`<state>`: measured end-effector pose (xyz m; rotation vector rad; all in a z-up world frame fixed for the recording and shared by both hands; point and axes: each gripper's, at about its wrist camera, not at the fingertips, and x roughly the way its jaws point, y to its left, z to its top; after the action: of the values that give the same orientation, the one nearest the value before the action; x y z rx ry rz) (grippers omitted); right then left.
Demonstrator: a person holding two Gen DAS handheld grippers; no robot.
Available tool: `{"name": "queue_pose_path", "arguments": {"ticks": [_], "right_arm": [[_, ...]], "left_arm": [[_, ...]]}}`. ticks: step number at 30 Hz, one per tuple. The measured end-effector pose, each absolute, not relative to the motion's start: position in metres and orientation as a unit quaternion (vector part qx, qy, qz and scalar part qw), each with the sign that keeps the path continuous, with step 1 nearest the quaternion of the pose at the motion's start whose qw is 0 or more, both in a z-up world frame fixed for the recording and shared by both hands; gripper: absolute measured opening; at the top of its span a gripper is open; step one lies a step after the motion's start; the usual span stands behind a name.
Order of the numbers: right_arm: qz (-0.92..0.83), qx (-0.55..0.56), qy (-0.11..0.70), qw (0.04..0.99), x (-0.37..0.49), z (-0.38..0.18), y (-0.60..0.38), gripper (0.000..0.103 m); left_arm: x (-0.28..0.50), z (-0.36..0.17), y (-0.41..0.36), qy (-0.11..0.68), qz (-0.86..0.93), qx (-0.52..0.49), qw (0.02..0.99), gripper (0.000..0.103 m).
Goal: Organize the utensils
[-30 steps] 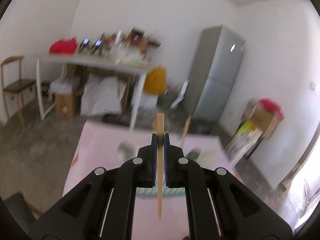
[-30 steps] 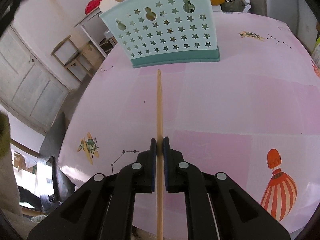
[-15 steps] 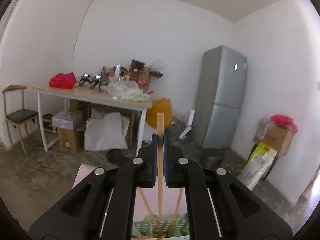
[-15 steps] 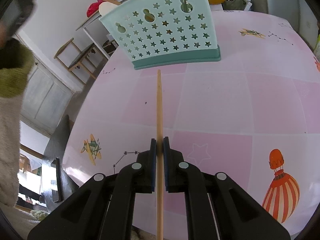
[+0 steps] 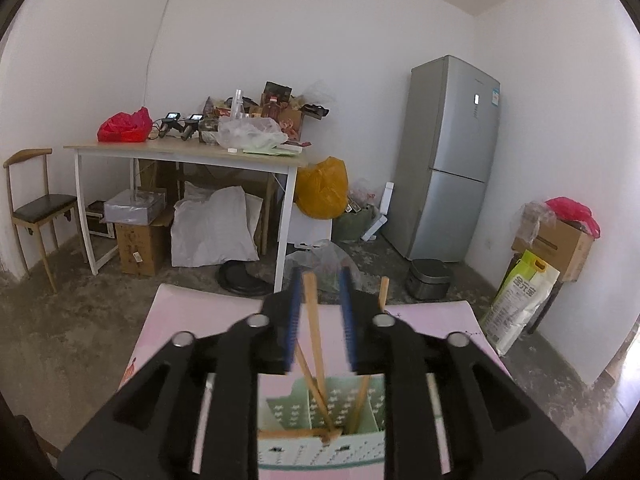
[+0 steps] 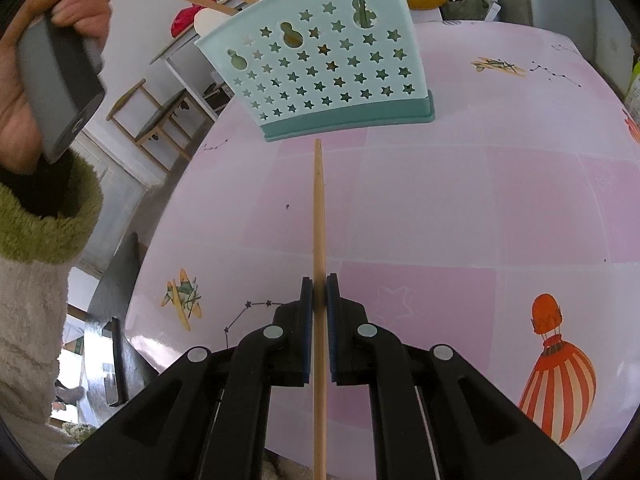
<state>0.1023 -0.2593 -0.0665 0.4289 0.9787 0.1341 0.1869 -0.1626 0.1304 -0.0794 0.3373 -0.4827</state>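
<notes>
- Left gripper [image 5: 320,316]: jaws have just been opening; a wooden chopstick [image 5: 314,332] stands loose between the parted pads, its lower end inside the mint utensil basket [image 5: 320,450] among other sticks
- Right gripper [image 6: 319,300]: clamped tight on a second chopstick [image 6: 319,208], tip just short of the basket's base
- Basket stands on the pink table [image 6: 460,208]
- A hand [image 6: 48,52] in a green-cuffed sleeve shows at upper left

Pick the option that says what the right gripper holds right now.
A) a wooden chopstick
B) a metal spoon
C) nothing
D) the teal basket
A: the right gripper has its jaws shut on a wooden chopstick that points toward the star-holed teal basket on the pink table.
</notes>
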Motion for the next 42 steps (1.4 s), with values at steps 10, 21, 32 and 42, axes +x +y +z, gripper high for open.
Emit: {"name": "queue_pose_path", "arguments": {"ticks": [10, 21, 32, 42], "right_arm": [[0.058, 0.194, 0.473, 0.858, 0.104, -0.067, -0.255, 0.007], [0.066, 0.171, 0.500, 0.846, 0.118, -0.067, -0.258, 0.020], [0.057, 0.094, 0.515, 0.850, 0.163, -0.065, -0.242, 0.020], [0.035, 0.046, 0.520, 0.852, 0.175, -0.069, -0.226, 0.007]], "left_arm": [[0.142, 0.128, -0.120, 0.194, -0.231, -0.008, 0.953, 0.040], [0.102, 0.039, -0.064, 0.337, -0.189, 0.066, 0.920, 0.046], [0.104, -0.028, -0.057, 0.438, -0.149, 0.103, 0.880, 0.060], [0.098, -0.037, -0.062, 0.454, -0.140, 0.118, 0.872, 0.073]]}}
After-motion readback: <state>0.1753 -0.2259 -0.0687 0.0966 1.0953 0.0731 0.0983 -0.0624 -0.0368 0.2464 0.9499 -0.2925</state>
